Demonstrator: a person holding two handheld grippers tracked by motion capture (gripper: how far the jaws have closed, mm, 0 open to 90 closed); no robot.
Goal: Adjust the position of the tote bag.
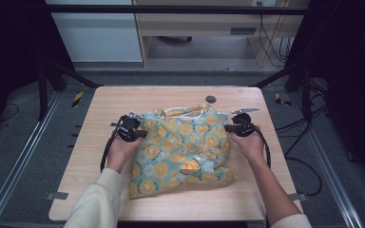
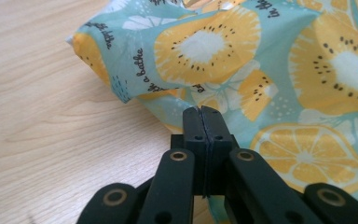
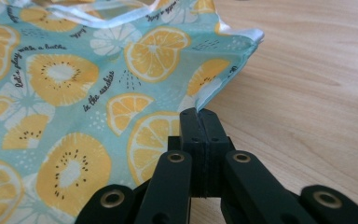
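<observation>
A teal cloth bag [image 1: 183, 149] printed with yellow citrus and kiwi slices lies crumpled in the middle of the wooden table [image 1: 119, 99], its white-trimmed opening toward the far side. My left gripper [image 1: 142, 134] is at the bag's left edge, and its jaws are pressed together on a fold of the bag [image 2: 270, 70]. My right gripper [image 1: 226, 127] is at the bag's right edge. In the right gripper view the black jaws of that gripper [image 3: 198, 113] are shut on the hem of the bag [image 3: 74, 93]. A hand holds each gripper low over the tabletop.
A small dark round disc [image 1: 211, 99] sits on the table just beyond the bag. Black frame struts [image 1: 52, 71] stand at both far corners. Cables [image 1: 299, 142] trail on the floor to the right. Bare wood surrounds the bag on every side.
</observation>
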